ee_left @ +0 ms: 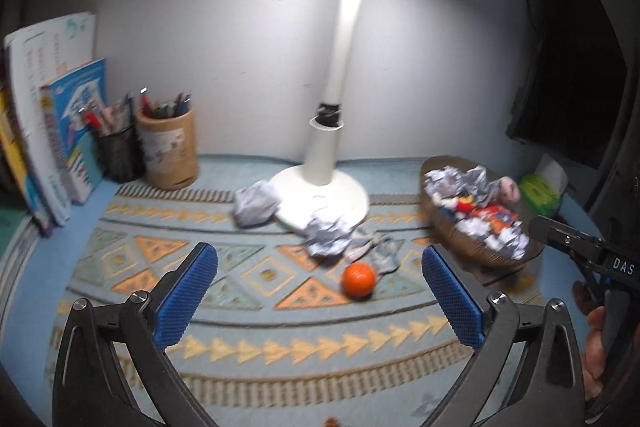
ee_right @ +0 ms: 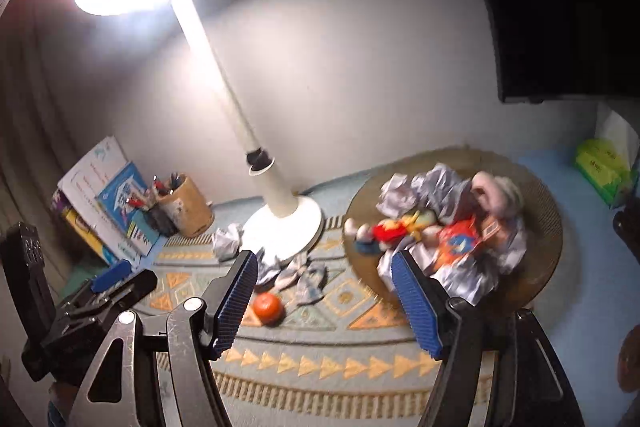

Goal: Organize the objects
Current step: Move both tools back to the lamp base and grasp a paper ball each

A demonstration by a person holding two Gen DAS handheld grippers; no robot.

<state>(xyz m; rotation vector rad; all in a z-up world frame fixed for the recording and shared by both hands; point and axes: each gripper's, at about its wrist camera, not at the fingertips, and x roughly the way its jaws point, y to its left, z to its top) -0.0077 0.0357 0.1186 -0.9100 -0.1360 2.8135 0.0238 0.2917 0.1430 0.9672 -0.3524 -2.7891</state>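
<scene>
A: What fills most of the view?

B: A patterned mat [ee_left: 256, 311] in pale blue and orange covers the desk. On it, a white desk lamp [ee_left: 320, 187] stands lit, at twelve o'clock from the left gripper. Books [ee_left: 52, 131] lean against the wall at ten o'clock, with two pen holders [ee_left: 152, 147] just beside them.

A: And the basket?

B: A round woven basket [ee_right: 544, 227] sits at one o'clock in the right wrist view. It is heaped with crumpled paper, a red and yellow soft toy [ee_right: 396, 229] and a pinkish plush; the blur hides finer detail.

A: What lies loose on the mat?

B: One crumpled paper ball [ee_left: 256, 205] touches the lamp base at its nine o'clock side. Another paper wad [ee_left: 328, 237] lies at the base's six o'clock edge, with a scrap of greyish cloth [ee_left: 380, 251] just beside it. An orange ball [ee_left: 359, 279] rests near the cloth, at five o'clock from the lamp base.

A: The tools?

B: The left gripper [ee_left: 320, 297] is spread wide with nothing between its blue pads; the orange ball lies on the mat beyond them. The right gripper [ee_right: 324, 301] is parted about halfway, also empty, the ball showing just past its left pad.
</scene>
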